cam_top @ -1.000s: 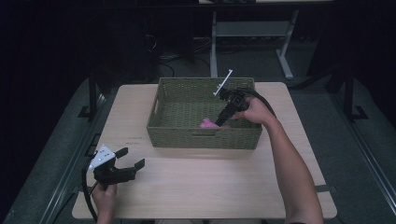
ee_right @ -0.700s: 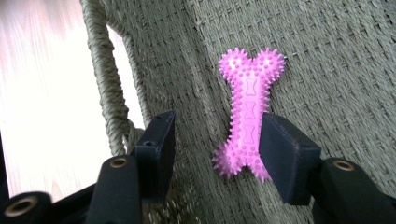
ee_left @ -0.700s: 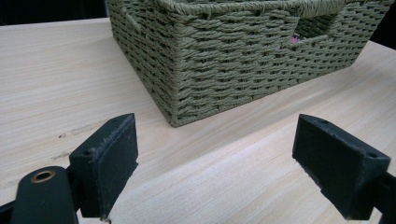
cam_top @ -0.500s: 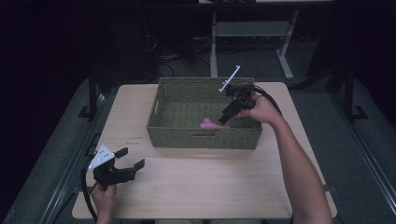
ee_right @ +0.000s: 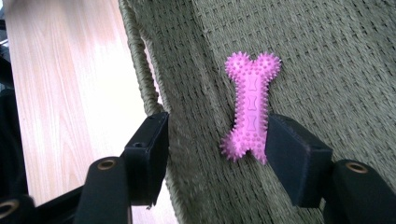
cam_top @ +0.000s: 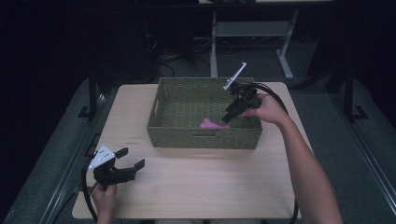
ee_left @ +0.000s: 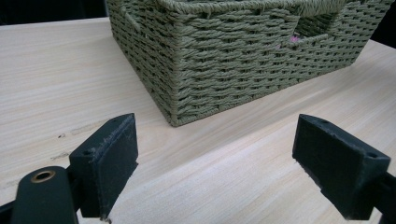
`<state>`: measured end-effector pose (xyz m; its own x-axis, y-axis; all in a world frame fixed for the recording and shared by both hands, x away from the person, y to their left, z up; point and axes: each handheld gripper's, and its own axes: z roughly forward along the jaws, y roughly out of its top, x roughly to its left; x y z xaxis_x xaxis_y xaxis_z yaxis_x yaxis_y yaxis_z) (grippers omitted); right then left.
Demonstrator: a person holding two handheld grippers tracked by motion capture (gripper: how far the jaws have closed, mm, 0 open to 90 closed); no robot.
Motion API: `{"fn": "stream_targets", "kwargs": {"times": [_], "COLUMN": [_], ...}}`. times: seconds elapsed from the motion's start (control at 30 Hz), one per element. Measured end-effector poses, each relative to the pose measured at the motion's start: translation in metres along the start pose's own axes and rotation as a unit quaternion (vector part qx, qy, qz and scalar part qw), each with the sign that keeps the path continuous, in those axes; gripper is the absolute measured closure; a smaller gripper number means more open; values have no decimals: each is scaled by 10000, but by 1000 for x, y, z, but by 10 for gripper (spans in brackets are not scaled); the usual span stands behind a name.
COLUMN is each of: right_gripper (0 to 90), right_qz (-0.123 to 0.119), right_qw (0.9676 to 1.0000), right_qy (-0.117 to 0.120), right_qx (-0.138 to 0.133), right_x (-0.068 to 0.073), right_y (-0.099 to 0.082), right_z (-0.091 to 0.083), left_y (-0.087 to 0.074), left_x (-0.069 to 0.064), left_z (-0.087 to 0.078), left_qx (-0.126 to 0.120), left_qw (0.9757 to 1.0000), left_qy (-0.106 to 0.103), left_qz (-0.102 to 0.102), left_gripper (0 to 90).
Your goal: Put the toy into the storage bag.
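Now | right claw (ee_right: 217,144) released above pink bone toy (ee_right: 250,107) in basket (cam_top: 161,109) | left claw (ee_left: 215,168) released | toy's end half-hidden.

A lab or recording workspace is indicated, not a home. A light wood-topped desk (cam_top: 187,186) is set on a dark metal frame at centre frame, lit from above while the surroundings are kept in near darkness. Grey carpeted floor (cam_top: 327,93) is seen at the right edge. Loose cables (cam_top: 168,56) are strewn on the floor in the upper middle, beside the white metal legs of a second desk (cam_top: 252,32) at upper centre. A camera-bearing handheld gripper (cam_top: 126,165) with trailing cable is held at lower left.
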<state>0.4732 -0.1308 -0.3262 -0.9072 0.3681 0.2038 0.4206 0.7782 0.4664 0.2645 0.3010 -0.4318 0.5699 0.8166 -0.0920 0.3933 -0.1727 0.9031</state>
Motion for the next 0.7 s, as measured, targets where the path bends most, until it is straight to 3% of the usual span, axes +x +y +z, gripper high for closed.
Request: {"fn": "stream_targets", "kwargs": {"times": [0.7], "right_gripper": [377], "right_qz": [-98], "right_qw": [9998], "right_qy": [-81], "right_qx": [-124], "right_x": [18], "right_y": [-13], "right_z": [-22], "left_y": [0], "left_x": [-1], "left_z": [1], "left_qx": [8], "left_qw": [10000], "left_qy": [0], "left_qz": [10], "left_gripper": [136]}}
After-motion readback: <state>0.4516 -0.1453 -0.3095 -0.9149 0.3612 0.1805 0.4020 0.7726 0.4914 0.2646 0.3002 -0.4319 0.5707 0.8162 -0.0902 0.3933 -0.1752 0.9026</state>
